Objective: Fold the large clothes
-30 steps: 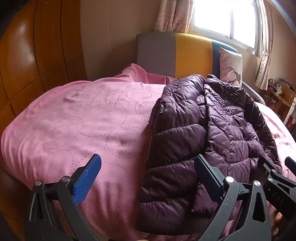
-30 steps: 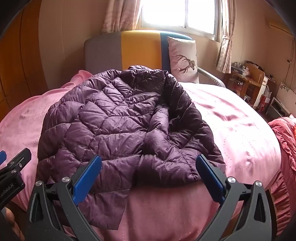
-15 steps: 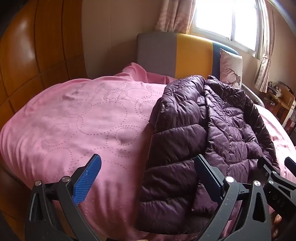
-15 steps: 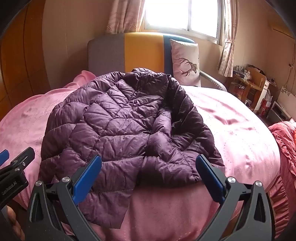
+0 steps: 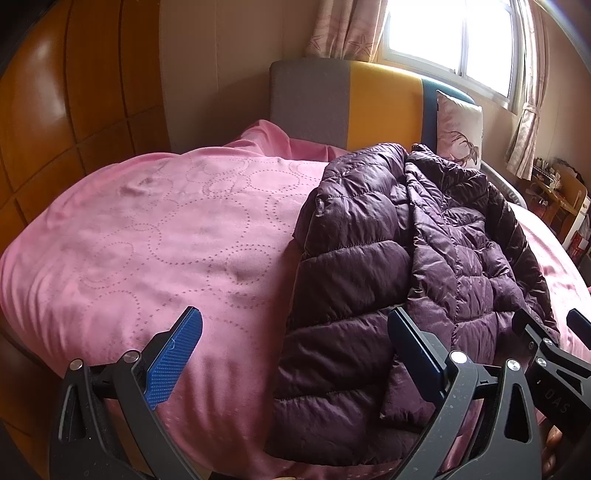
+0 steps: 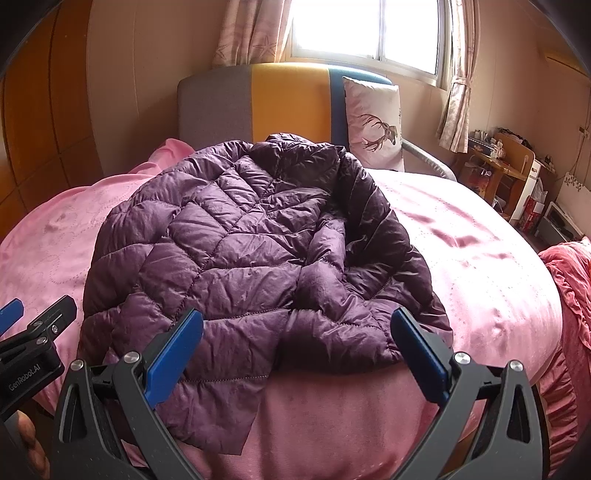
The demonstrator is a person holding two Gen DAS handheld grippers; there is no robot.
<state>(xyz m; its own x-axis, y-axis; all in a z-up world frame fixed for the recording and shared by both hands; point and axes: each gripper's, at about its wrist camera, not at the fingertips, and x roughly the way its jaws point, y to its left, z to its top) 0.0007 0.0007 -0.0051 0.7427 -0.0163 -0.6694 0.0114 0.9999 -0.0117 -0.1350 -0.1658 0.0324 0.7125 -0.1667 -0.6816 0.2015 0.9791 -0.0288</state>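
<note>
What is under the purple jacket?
The jacket lies on the pink bedspread, which shows all around it. Whatever lies beneath its bunched folds is hidden.

Home bedroom: bed [image 6: 480, 258], pillow [image 6: 373, 122], curtains [image 6: 251, 33].
</note>
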